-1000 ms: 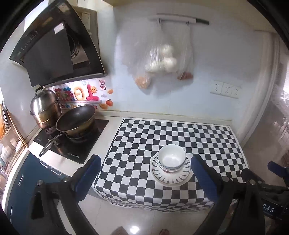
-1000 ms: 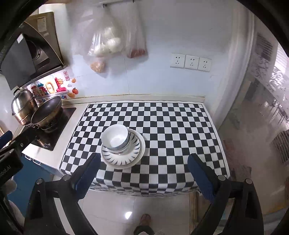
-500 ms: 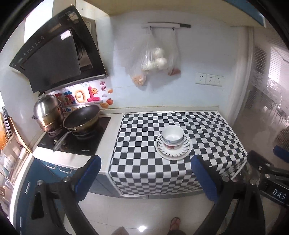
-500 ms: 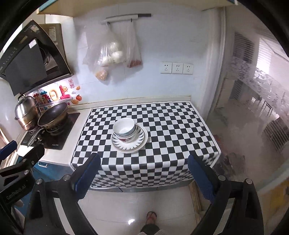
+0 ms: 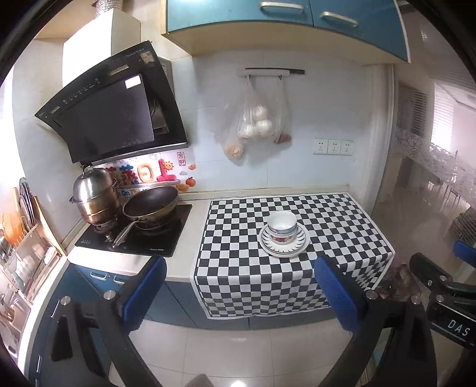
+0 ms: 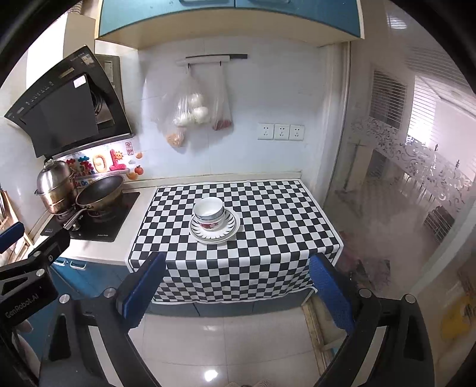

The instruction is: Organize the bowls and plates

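A white bowl with a flower pattern (image 5: 282,226) (image 6: 208,213) sits stacked on striped plates (image 5: 297,244) (image 6: 229,230) in the middle of the black-and-white checked cloth (image 5: 238,238) (image 6: 267,214). My left gripper (image 5: 241,290) hangs open over the floor, well back from the counter edge, nothing between its blue pads. My right gripper (image 6: 235,285) is open too, likewise back from the counter and holding nothing.
A hob (image 5: 134,235) at the left carries a frying pan (image 5: 150,205) and a steel pot (image 5: 95,193), under a black hood (image 5: 113,119). Plastic bags (image 5: 255,125) hang on the wall. Blue cupboards (image 5: 282,20) overhead. A dish rack (image 5: 26,238) stands far left.
Both grippers have pulled back and away from the counter; the bowl and plates look smaller and farther, and the floor and upper cupboards have come into view. Bowl and plates have not moved.
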Demonstrator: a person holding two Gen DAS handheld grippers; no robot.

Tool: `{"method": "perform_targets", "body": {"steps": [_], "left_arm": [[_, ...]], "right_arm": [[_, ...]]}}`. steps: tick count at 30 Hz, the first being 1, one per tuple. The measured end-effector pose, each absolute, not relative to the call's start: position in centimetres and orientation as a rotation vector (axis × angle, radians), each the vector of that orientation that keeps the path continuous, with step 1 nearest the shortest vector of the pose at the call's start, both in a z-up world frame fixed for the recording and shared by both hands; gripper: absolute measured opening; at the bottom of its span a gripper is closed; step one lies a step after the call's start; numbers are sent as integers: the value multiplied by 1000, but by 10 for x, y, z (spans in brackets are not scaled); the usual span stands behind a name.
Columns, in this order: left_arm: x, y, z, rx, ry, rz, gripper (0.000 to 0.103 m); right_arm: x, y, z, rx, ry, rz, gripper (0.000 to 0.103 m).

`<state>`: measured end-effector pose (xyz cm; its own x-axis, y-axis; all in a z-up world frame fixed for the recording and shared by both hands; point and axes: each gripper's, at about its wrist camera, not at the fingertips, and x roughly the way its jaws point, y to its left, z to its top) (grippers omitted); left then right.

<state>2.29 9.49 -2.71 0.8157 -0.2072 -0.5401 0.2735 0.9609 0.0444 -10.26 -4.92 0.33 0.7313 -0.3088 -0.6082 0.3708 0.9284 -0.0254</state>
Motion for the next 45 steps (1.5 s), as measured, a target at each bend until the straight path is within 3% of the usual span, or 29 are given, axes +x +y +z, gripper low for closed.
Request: {"method": "perform_targets", "body": {"steps": [15,45], "left_arm": [[-14,80,-19,123,538,-281,102],[-22,82,-18,96,538,-268,102]], "right_arm": [[-149,-68,18,104,621,-424,99],[-148,-76,23,83,620,-423,99]]}}
